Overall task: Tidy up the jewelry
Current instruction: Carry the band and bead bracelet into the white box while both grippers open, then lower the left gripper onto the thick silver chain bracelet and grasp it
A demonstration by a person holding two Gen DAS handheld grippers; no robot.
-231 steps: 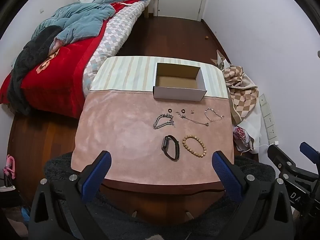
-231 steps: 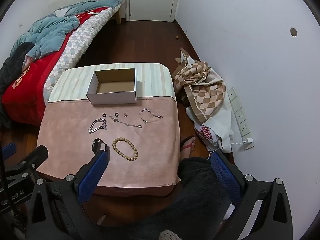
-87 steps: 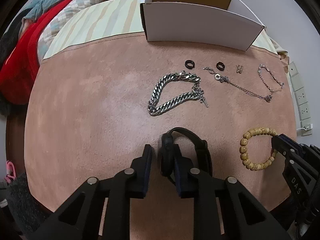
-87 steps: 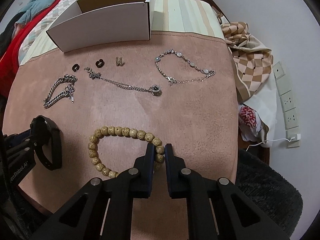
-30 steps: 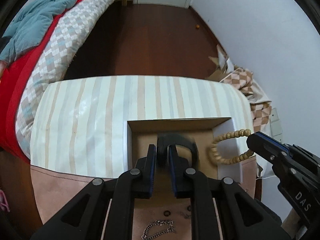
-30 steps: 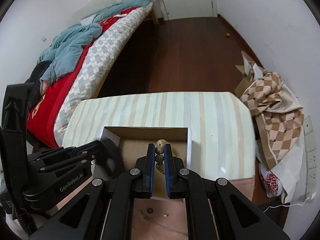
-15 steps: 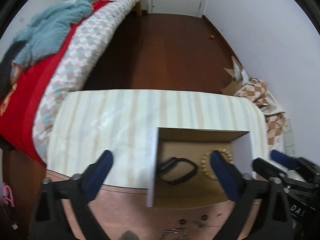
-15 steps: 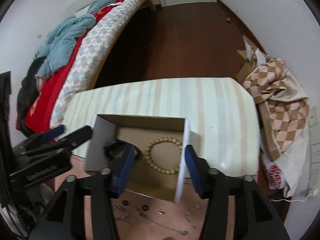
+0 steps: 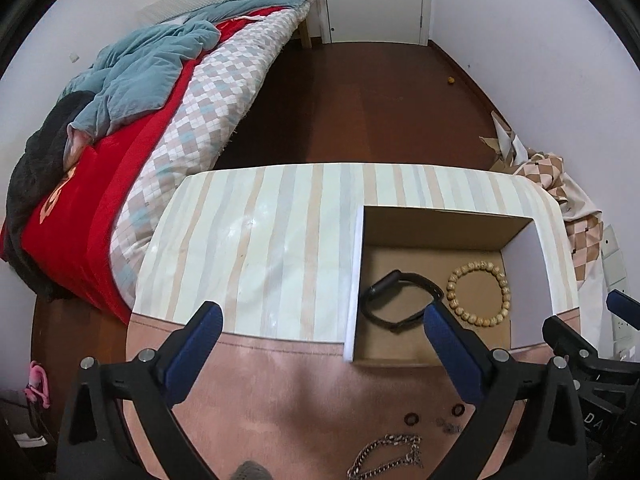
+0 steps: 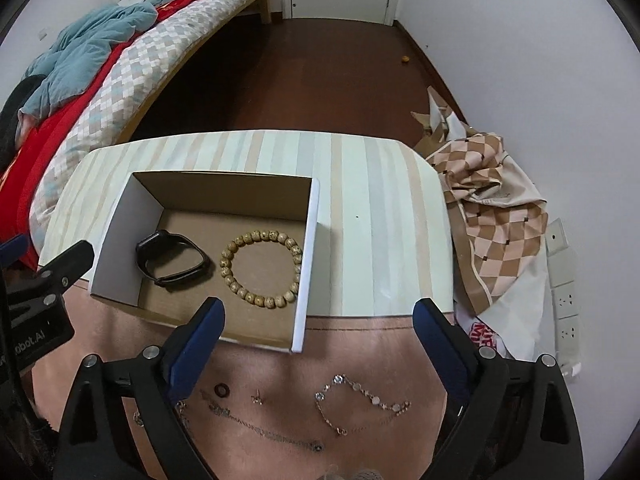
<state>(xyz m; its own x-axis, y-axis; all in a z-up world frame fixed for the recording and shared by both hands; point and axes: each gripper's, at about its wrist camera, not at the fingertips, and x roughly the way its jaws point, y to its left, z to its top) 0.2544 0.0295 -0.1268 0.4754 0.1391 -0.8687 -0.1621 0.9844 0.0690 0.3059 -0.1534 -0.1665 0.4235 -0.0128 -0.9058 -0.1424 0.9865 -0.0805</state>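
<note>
An open white cardboard box (image 9: 354,280) (image 10: 306,256) stands on the table. Inside lie a black watch band (image 9: 400,294) (image 10: 172,260) and a wooden bead bracelet (image 9: 478,294) (image 10: 260,268). My left gripper (image 9: 320,320) is open and empty, above the table left of the box. My right gripper (image 10: 318,316) is open and empty, over the box's near right corner. On the pink mat lie a thick silver chain (image 9: 386,456), black rings (image 9: 411,418) (image 10: 221,390), a thin necklace (image 10: 264,432), a small earring (image 10: 256,396) and a stone-link bracelet (image 10: 360,404).
The table has a striped far half (image 9: 260,248) and a pink mat (image 9: 280,392) near me. A bed with red and blue bedding (image 9: 120,120) is at the left. A checked cloth (image 10: 492,208) and wall sockets (image 10: 564,272) are at the right.
Both grippers have pulled back and up a little from the box. The watch band and bead bracelet stay lying inside it. One second ago both grippers were shut on them.
</note>
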